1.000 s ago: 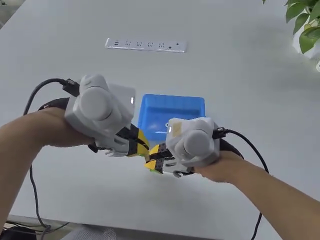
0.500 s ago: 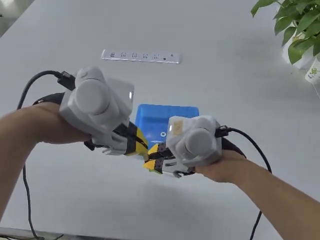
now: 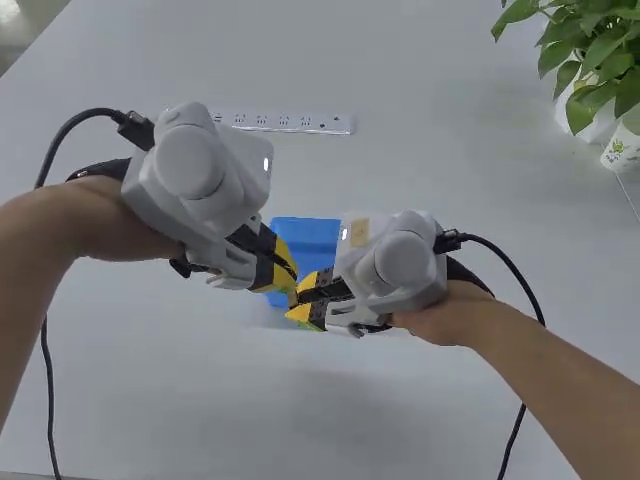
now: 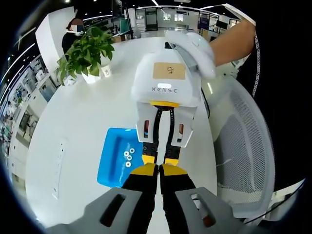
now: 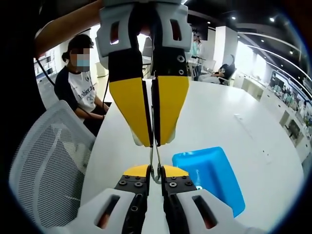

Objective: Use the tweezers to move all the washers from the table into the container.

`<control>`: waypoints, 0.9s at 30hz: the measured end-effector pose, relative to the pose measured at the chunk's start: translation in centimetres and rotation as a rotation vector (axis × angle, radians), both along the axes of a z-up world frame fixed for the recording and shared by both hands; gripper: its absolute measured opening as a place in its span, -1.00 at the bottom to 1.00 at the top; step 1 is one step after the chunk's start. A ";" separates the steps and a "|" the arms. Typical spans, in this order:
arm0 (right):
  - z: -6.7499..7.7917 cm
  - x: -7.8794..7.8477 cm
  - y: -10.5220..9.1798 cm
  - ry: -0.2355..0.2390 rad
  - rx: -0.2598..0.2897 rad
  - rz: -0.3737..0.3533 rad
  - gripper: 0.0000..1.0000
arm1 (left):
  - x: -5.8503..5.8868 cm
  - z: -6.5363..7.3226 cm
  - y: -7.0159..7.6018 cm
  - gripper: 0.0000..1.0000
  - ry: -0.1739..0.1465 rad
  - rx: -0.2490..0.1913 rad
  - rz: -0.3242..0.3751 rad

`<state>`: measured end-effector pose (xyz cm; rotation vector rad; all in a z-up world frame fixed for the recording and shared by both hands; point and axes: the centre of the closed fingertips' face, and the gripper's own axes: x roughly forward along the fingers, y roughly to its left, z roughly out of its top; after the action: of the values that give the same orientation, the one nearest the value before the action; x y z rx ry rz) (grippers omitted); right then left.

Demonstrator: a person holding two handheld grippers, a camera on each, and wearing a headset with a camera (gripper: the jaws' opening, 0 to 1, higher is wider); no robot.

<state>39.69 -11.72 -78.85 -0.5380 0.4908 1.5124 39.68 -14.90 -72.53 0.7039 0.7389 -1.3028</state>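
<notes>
Left gripper [image 4: 159, 170] and right gripper [image 5: 149, 171] meet tip to tip, both clamped on the thin tweezers [image 5: 152, 146]; three washers [image 4: 128, 157] lie in the blue container [image 4: 109, 170], just beyond; likely a regrip: one should hold firm while the other reseats, tweezers straight.

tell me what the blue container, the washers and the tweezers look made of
The blue container looks like plastic: uniform glossy blue. The washers are pale shiny rings, probably metal, too small to be sure. The tweezers are a thin silvery strip, seemingly bare steel.
</notes>
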 end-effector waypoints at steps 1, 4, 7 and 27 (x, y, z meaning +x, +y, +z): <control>0.1 0.2 0.0 0.000 0.001 -0.002 -0.79 | 0.2 0.1 0.0 -0.89 -0.001 -0.001 -0.001; 0.3 0.7 -0.1 -0.003 0.004 -0.006 -0.79 | 0.8 0.3 -0.1 -0.89 -0.005 -0.001 -0.005; 0.4 1.5 -0.2 -0.009 0.002 -0.010 -0.79 | 1.4 0.4 -0.2 -0.89 -0.008 0.000 -0.008; -0.7 5.6 0.1 -0.012 -0.002 -0.016 -0.79 | 5.4 -0.7 0.1 -0.89 -0.020 0.012 -0.011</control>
<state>45.27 -11.65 -79.51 -0.5430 0.4859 1.4925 45.08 -14.79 -73.22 0.7304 0.7282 -1.3012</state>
